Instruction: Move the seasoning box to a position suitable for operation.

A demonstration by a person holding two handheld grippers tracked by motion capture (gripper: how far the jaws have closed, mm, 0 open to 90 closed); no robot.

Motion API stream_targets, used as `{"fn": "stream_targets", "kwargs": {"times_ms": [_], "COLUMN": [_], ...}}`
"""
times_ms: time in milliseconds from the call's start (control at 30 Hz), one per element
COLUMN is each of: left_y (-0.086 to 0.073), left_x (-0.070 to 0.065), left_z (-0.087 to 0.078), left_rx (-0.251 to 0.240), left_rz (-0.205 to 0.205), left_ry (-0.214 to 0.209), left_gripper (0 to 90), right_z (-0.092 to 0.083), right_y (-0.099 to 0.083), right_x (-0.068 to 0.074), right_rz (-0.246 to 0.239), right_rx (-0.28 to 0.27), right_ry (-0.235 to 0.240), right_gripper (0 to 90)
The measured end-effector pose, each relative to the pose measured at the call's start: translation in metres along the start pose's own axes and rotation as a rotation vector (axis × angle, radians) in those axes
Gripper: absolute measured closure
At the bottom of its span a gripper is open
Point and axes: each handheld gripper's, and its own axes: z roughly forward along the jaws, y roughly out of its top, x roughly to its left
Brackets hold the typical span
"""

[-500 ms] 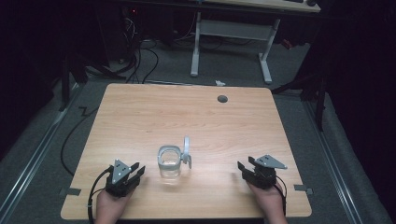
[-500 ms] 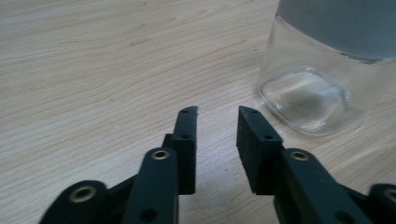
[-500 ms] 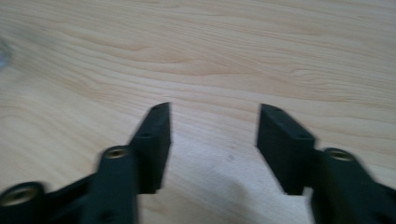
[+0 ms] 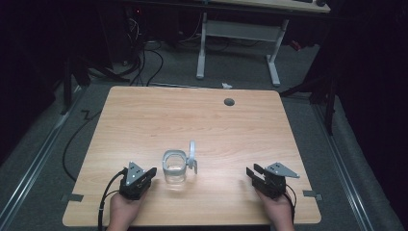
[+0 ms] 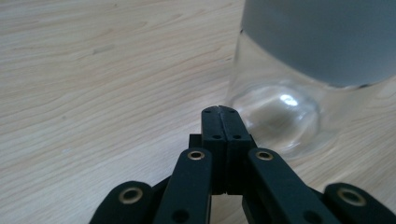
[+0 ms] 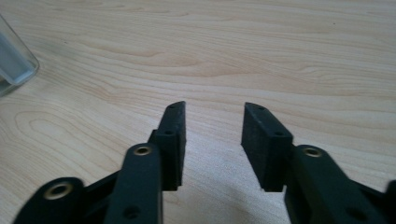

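A light wooden counter [image 4: 144, 125] carries a clear glass jar [image 4: 174, 169] near its near edge, a little left of centre. The jar stands upright with its mouth open, and its round lid [image 4: 192, 155] stands tilted on edge at the jar's right, touching the rim. In the left gripper view the jar's rounded glass base [image 5: 280, 116] rests on the wood, with a grey band across its upper part.

The left gripper [image 4: 150, 172], held in the person's left hand [image 4: 124, 211], sits at the near left of the counter, just beside the jar and pointing towards it. Its fingers [image 5: 219, 122] are pressed together with nothing between them, the tips close to the jar's base; whether they touch the glass cannot be told.

The right gripper [image 4: 252, 170], held in the right hand [image 4: 279, 208], sits at the near right, well apart from the jar, with a grey three-cornered plate [image 4: 281, 169] on top. Its fingers [image 6: 173, 126] stand apart over bare wood, holding nothing, and a corner of the jar [image 6: 14, 65] shows at the far left of the right gripper view.

A round grey cable hole [image 4: 229, 102] lies at the counter's far right. Beyond the counter, on the grey floor [image 4: 240, 72], stand the white legs of a desk [image 4: 235, 33], and dark cables [image 4: 144, 57] lie to the far left.
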Motion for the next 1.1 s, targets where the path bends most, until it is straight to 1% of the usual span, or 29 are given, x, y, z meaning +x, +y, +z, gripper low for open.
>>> {"fn": "stream_targets", "kwargs": {"times_ms": [67,100,167,267,400,433,500,567,600,700,800,900,1033,1067,1100], "left_y": [0.001,0.001,0.001,-0.001,-0.003,-0.003,-0.004,-0.006,-0.007,-0.009,-0.011,-0.011,-0.012,-0.013,-0.014], "left_x": [-0.001,-0.001,-0.001,-0.003,-0.006,-0.007,-0.009,-0.011,-0.012,-0.014,-0.015,-0.016,-0.020,-0.021,-0.023], "left_z": [0.000,0.001,0.001,0.002,0.003,0.003,0.002,0.002,0.002,0.001,0.000,-0.001,-0.004,-0.005,-0.005], "left_rx": [-0.008,-0.008,-0.005,-0.002,0.005,0.006,0.010,0.016,0.016,0.027,0.032,0.033,0.041,0.040,0.042], "left_rz": [-0.020,-0.024,-0.027,-0.009,0.001,0.004,0.007,0.009,0.009,0.023,0.027,0.017,0.027,0.024,0.031], "left_ry": [-0.007,-0.009,-0.006,-0.002,-0.004,-0.007,-0.010,-0.014,-0.017,-0.026,-0.032,-0.034,-0.046,-0.052,-0.056], "left_gripper": [90.0,89.8,89.9,90.0,90.0,90.0,90.0,90.0,90.0,90.0,90.0,90.0,90.0,90.0,90.0], "right_z": [0.000,0.000,0.001,0.004,0.006,0.006,0.006,0.006,0.006,0.005,0.005,0.004,0.005,0.005,0.005], "right_y": [0.001,0.001,0.001,0.001,0.000,0.000,0.001,0.001,0.001,0.001,0.001,0.001,0.000,0.000,0.001], "right_x": [-0.001,-0.001,0.001,0.004,0.008,0.008,0.009,0.010,0.010,0.011,0.011,0.010,0.010,0.010,0.011], "right_rz": [0.021,0.027,0.013,0.000,-0.020,-0.017,-0.030,-0.030,-0.040,-0.048,-0.051,-0.043,-0.048,-0.049,-0.051], "right_rx": [-0.003,0.000,0.006,0.014,0.039,0.041,0.040,0.042,0.041,0.037,0.034,0.027,0.028,0.028,0.029], "right_ry": [0.035,0.042,0.044,0.053,0.081,0.082,0.085,0.085,0.084,0.087,0.090,0.093,0.091,0.092,0.094], "right_gripper": [66.7,67.2,67.4,67.4,71.2,72.6,74.1,74.2,74.2,73.9,73.8,73.7,73.5,73.5,73.6]}}
